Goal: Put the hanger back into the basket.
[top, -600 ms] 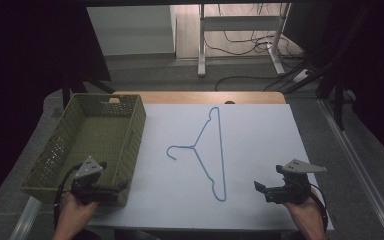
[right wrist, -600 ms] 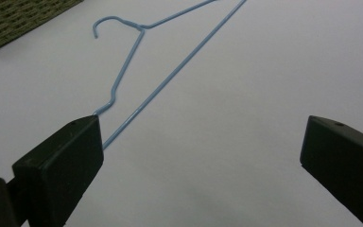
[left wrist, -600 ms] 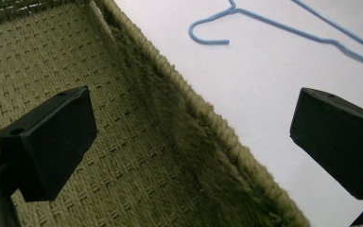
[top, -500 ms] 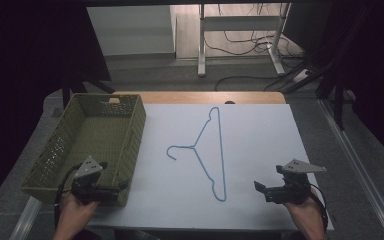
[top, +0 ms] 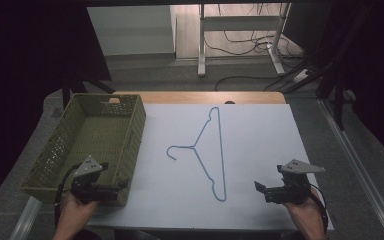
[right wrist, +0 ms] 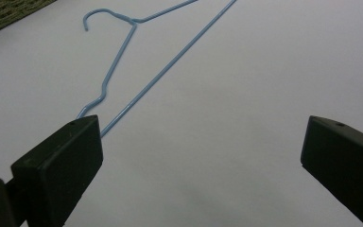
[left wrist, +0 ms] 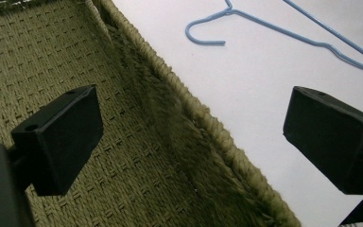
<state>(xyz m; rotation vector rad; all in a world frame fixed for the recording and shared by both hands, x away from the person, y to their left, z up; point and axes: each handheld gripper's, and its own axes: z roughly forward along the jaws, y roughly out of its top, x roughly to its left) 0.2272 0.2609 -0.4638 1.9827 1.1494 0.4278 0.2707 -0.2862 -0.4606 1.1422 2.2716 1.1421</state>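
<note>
White tabletop [top: 260,145] in a dark room: blue wire hanger [top: 219,150] lying flat at centre, both grippers hovering spread and empty.

Hanger is sitting between the two grippers, apart from both; its near end is lying close to the right gripper [top: 261,188], its hook pointing toward the green woven basket [top: 55,150]. Left gripper [top: 122,184] is hanging over the basket's near right corner, jaws straddling the rim. Hanger's far end is running out of frame in both gripper views. Both hands are coming in low from the near edge, grippers aiming inward.
</note>
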